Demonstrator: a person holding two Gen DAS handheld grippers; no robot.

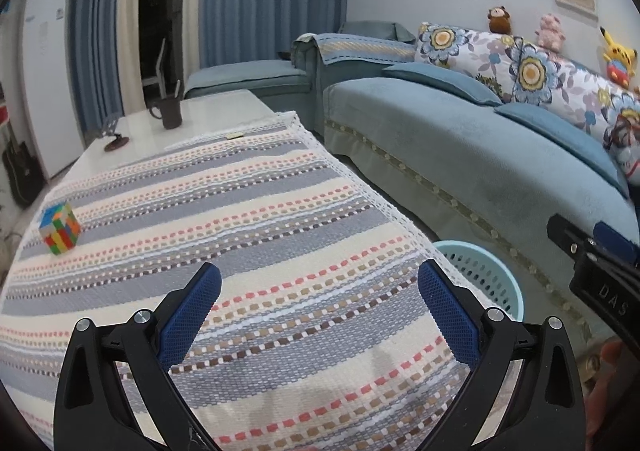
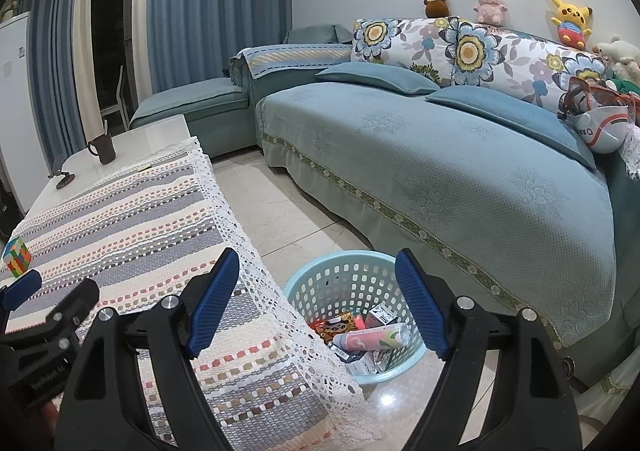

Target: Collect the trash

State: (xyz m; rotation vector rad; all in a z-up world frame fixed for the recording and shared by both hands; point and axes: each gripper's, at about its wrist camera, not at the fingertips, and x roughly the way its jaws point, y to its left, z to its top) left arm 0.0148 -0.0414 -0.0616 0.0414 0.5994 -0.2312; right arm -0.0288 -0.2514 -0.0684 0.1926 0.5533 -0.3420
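A light blue perforated basket (image 2: pixel 320 283) stands on the floor between the table and the sofa; its rim (image 1: pixel 480 263) shows past the table's edge in the left wrist view. Inside lie wrappers, small cartons and a pink tube (image 2: pixel 372 339). My right gripper (image 2: pixel 316 271) hangs open above the basket with nothing between its blue pads. My left gripper (image 1: pixel 320 283) is open over the striped tablecloth (image 1: pixel 248 219), also holding nothing. Each gripper appears at the edge of the other's view.
A colourful puzzle cube (image 1: pixel 60 229) sits at the cloth's left side. A dark mug (image 1: pixel 170 113) and a small dark stand (image 1: pixel 116 143) rest on the bare white tabletop beyond. A blue sofa (image 2: pixel 460 179) with cushions and plush toys runs along the right.
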